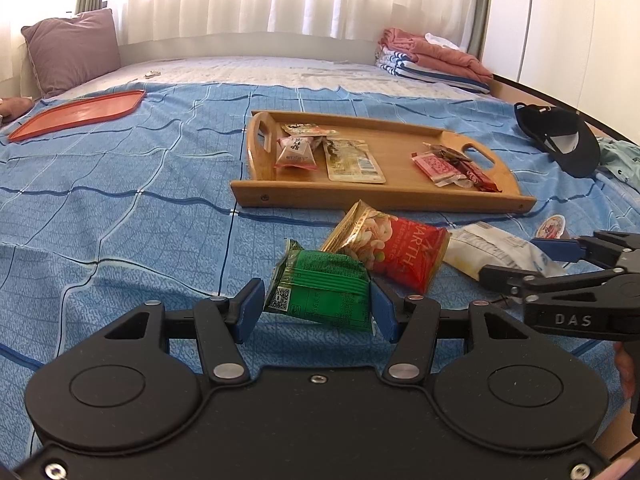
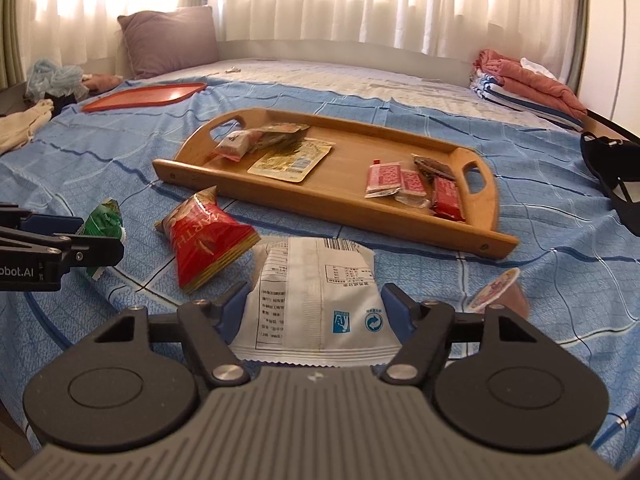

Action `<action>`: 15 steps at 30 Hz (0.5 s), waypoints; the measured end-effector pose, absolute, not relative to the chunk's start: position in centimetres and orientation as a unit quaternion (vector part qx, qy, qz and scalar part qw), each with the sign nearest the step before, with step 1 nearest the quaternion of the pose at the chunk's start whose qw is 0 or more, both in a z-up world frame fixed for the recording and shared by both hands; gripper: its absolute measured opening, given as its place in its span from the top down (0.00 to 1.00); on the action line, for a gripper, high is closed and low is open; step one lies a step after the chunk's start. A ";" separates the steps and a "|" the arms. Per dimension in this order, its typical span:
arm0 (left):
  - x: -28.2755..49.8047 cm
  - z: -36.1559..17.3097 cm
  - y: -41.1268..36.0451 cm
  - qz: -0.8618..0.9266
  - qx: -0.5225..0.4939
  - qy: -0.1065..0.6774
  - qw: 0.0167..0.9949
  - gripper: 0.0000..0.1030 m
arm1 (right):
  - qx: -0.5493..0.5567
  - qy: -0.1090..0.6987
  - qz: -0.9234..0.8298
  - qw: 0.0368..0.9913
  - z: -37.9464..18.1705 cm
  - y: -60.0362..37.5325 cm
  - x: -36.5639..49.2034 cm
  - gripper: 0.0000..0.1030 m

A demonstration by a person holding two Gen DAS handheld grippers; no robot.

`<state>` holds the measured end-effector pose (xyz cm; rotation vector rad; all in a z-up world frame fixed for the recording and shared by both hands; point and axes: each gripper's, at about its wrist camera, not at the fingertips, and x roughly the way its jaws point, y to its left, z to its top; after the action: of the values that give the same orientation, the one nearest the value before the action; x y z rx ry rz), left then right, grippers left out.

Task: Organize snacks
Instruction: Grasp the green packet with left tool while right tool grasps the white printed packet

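The left gripper (image 1: 318, 304) is clamped on a green packet (image 1: 320, 292), its blue pads pressed against both sides, and the packet is tilted above the bed (image 1: 120, 208). The right gripper (image 2: 314, 312) has a white packet (image 2: 316, 300) between its fingers; both pads seem to touch its edges, so it appears to grip it. A red packet (image 1: 392, 250) lies on the blue cover between the two, just beside both. Beyond it, toward the window, sits a wooden tray (image 1: 384, 196) holding small snacks at its left and right ends. A small cup (image 2: 496, 290) lies on its side to the right. An orange tray (image 1: 80, 114) rests near the bed's far left, a black cap (image 1: 560, 140) at the right edge.
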<state>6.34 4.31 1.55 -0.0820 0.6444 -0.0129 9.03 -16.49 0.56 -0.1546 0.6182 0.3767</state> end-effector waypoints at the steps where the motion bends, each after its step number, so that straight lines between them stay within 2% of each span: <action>1: 6.4 1.6 4.3 -0.006 -0.040 0.315 0.948 0.47 | -0.071 0.301 0.180 0.934 0.7 -16.7 9.0 0.30; 4: 6.4 1.8 4.4 -0.005 -0.040 0.314 0.949 0.47 | -0.056 0.306 0.167 0.935 1.0 -17.3 8.7 0.29; 5: 6.4 1.8 4.4 -0.004 -0.040 0.314 0.949 0.47 | -0.054 0.313 0.165 0.934 1.0 -17.5 8.7 0.28; 7: 6.4 1.8 4.4 -0.003 -0.038 0.314 0.949 0.47 | -0.047 0.327 0.165 0.929 0.7 -17.8 8.8 0.17; 9: 6.5 1.7 4.4 -0.001 -0.040 0.316 0.948 0.47 | -0.033 0.325 0.156 0.932 0.3 -18.2 8.8 0.13; 15: 6.8 1.6 4.2 -0.002 -0.037 0.318 0.947 0.47 | -0.016 0.343 0.134 0.930 -0.4 -17.9 10.5 0.07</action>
<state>6.78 4.18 1.58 -0.0754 0.6477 -0.0039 10.49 -17.86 -0.36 -0.0319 0.7030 0.2745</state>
